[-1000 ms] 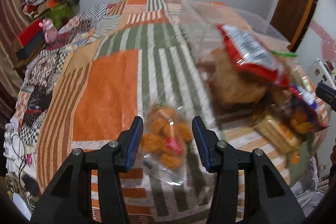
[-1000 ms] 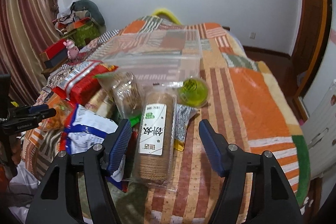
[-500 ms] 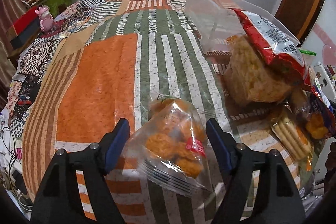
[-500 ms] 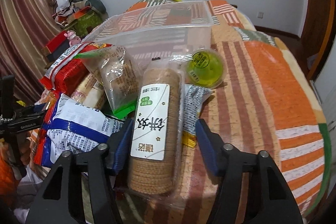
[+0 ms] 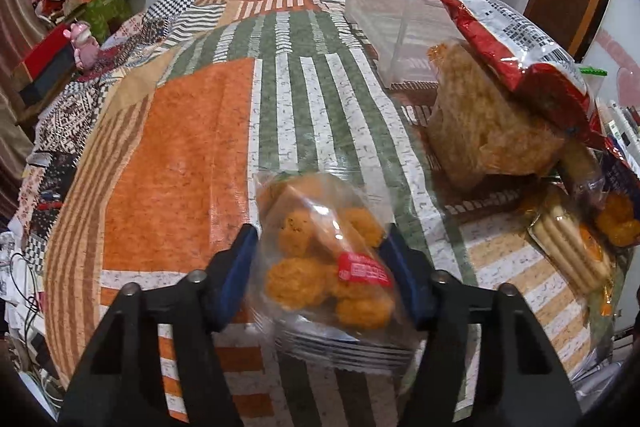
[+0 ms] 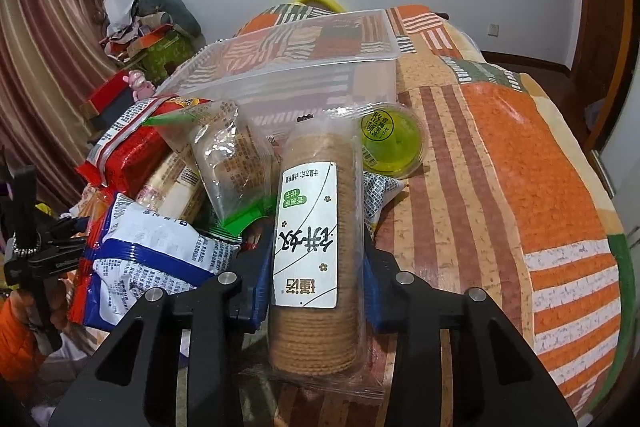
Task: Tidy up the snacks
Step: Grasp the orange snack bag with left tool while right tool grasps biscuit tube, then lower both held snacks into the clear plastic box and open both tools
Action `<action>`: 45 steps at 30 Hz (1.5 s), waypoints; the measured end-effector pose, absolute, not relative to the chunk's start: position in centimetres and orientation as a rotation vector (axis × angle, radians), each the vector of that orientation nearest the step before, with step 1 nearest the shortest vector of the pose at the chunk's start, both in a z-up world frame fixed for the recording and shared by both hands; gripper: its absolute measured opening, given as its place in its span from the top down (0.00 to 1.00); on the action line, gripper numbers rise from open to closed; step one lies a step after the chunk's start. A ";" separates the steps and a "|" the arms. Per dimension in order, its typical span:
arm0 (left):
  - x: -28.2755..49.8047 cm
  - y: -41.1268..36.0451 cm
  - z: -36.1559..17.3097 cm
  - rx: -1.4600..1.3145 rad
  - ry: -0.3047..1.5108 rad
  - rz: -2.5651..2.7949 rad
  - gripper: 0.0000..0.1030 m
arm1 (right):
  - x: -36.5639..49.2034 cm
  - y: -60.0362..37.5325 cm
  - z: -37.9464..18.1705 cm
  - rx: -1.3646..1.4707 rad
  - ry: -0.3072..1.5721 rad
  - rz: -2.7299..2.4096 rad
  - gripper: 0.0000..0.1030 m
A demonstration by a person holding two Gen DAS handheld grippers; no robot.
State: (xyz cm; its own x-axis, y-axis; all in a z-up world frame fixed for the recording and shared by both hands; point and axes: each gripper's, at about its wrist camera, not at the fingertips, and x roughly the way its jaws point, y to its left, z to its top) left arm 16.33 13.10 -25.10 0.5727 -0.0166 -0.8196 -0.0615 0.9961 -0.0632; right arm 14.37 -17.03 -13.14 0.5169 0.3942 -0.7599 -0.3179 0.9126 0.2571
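The bag of orange fried snacks [image 5: 326, 263] lies at the near end of the bed, on the striped patchwork quilt [image 5: 180, 163], and the left gripper [image 5: 320, 281] has its blue fingers [image 5: 239, 267] pressed against the bag's two sides, so it appears held, though the clear film is loose and I judge the hold to rest on the bulk of the pieces more than on the wrapper. To the right of it sits the rest of the heap: a clear pack of pale brown crisps [image 5: 486, 131] with a red foil bag [image 5: 516, 43] leaning on top, and striped wafers [image 5: 572, 251] nearer. In the right wrist view the tall sleeve of round biscuits [image 6: 314, 239] lies lengthwise toward the camera, and the right gripper [image 6: 316, 279] closes narrowly on its near end, fingers [image 6: 256, 287] tight to each side; taking it across the short width suits a rigid stack. A blue and white bag [image 6: 156, 247] lies to its left, a green jelly cup [image 6: 390, 141] just beyond on the right. The clear plastic bin [image 6: 304, 67] stands open at the far side of the pile, probably the place meant for both packs.
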 end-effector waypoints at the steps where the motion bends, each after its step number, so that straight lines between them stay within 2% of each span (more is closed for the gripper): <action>1: 16.2 13.0 -24.9 -0.083 0.956 0.031 0.42 | 14.3 -17.1 -13.0 0.091 0.931 0.428 0.67; 12: 15.2 12.8 -18.9 -0.090 0.817 0.050 0.45 | 14.3 -17.9 -9.9 0.085 0.848 0.419 0.67; 26: 20.2 10.2 -10.9 -0.049 0.656 -0.015 0.44 | 18.6 -16.8 -6.2 0.060 0.736 0.432 0.67; 35: 25.4 8.5 -9.4 -0.042 0.645 -0.046 0.44 | 23.1 -15.3 -5.6 0.045 0.718 0.445 0.67; 45: 32.0 7.0 -12.1 -0.014 0.737 -0.033 0.44 | 27.0 -12.9 -7.2 0.010 0.753 0.469 0.67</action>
State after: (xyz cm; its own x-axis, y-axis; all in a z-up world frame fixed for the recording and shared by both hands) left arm 31.98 6.99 -12.06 0.7402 -0.0348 -0.6715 0.0248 0.9994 -0.0245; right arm 27.00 -12.95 -7.23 0.6318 0.4132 -0.6558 -0.4063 0.8971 0.1738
